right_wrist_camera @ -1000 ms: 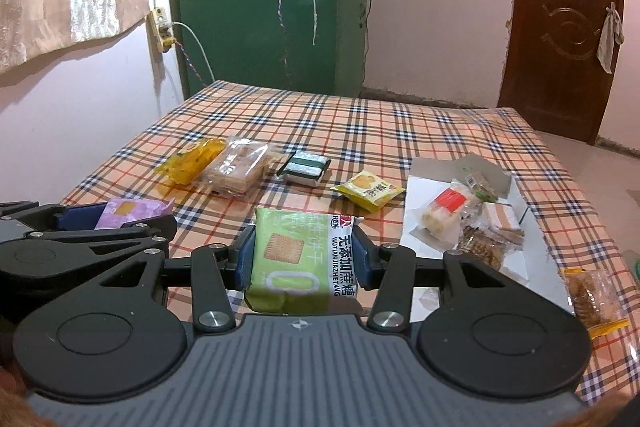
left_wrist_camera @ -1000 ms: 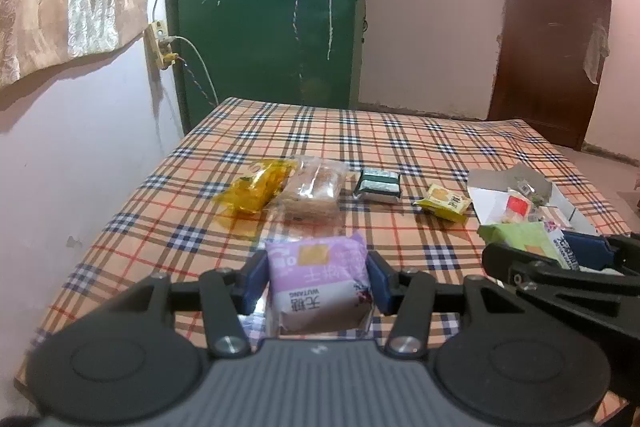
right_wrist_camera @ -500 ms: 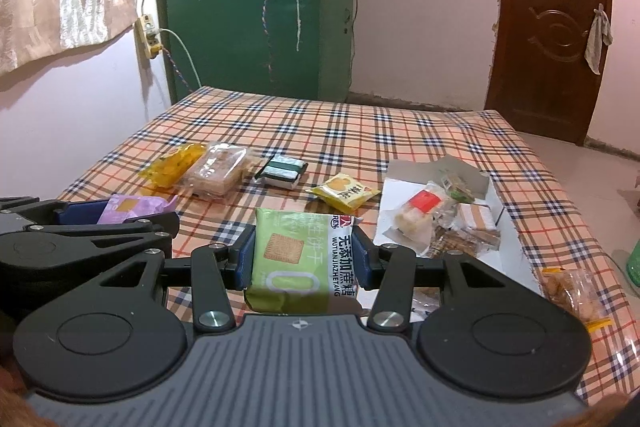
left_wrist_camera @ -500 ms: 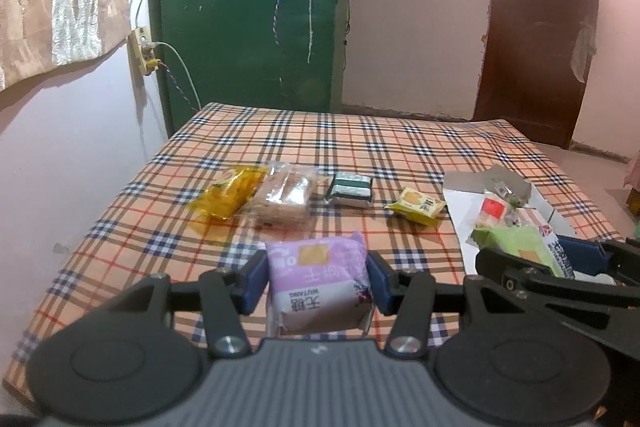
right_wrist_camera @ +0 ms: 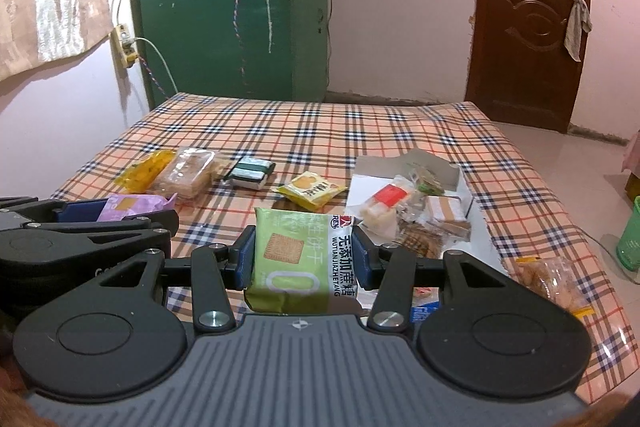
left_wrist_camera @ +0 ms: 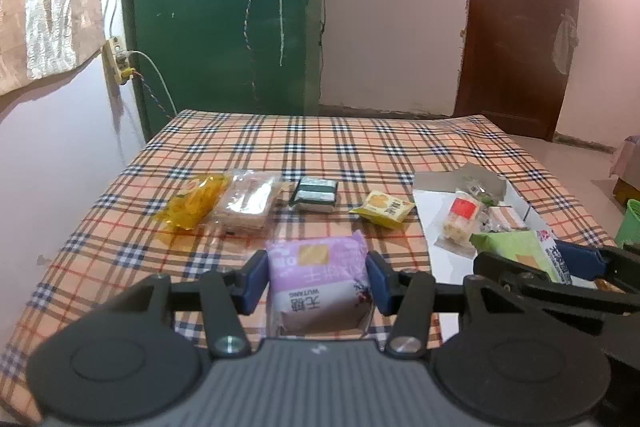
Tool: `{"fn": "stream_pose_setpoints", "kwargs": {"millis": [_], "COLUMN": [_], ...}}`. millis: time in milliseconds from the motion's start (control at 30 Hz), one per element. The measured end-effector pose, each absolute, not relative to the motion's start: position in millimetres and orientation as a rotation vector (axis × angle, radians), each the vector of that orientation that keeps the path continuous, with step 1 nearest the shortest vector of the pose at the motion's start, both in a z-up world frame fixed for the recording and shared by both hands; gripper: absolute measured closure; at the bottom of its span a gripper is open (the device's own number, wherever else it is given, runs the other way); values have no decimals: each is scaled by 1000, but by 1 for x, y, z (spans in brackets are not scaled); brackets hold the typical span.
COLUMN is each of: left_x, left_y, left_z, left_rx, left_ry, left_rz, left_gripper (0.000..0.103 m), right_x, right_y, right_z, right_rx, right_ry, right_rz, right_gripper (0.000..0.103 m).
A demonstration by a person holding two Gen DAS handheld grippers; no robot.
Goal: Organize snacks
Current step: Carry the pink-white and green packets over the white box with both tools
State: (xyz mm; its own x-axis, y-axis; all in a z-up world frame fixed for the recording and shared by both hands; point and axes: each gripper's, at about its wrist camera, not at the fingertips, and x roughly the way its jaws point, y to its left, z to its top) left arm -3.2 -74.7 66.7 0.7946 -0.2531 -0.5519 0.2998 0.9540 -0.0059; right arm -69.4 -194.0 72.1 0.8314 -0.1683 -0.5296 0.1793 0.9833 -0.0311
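Note:
My left gripper (left_wrist_camera: 316,277) is shut on a purple biscuit packet (left_wrist_camera: 316,283) and holds it above the plaid table's near edge. My right gripper (right_wrist_camera: 304,257) is shut on a green biscuit packet (right_wrist_camera: 298,259), also lifted, just right of the left one. The left gripper shows in the right wrist view (right_wrist_camera: 116,215), the right gripper in the left wrist view (left_wrist_camera: 560,263). A white open box (right_wrist_camera: 460,183) at the right holds several wrapped snacks, among them a red-and-white one (right_wrist_camera: 384,203).
On the plaid cloth (left_wrist_camera: 320,147) lie a yellow packet (left_wrist_camera: 194,201), a clear cake pack (left_wrist_camera: 248,201), a dark green pack (left_wrist_camera: 314,193) and a small yellow snack (left_wrist_camera: 382,207). A snack bag (right_wrist_camera: 548,275) lies right of the box. A green bin (right_wrist_camera: 630,235) stands on the floor.
Both grippers have drawn back and risen with their packets held, so the table and snacks look smaller and farther. Grips are unchanged.

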Motion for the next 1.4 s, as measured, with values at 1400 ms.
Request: {"fn": "stream_pose_setpoints", "kwargs": {"millis": [1400], "left_x": [94], "left_y": [-248], "left_z": [68], "left_rx": [130], "left_ry": [644], "left_rz": [-491], "left_gripper": [52], "right_x": [24], "right_y": [-381], "right_z": [79], "right_rx": [121], "right_ry": [575], "right_rz": [-342], "right_gripper": [44]}}
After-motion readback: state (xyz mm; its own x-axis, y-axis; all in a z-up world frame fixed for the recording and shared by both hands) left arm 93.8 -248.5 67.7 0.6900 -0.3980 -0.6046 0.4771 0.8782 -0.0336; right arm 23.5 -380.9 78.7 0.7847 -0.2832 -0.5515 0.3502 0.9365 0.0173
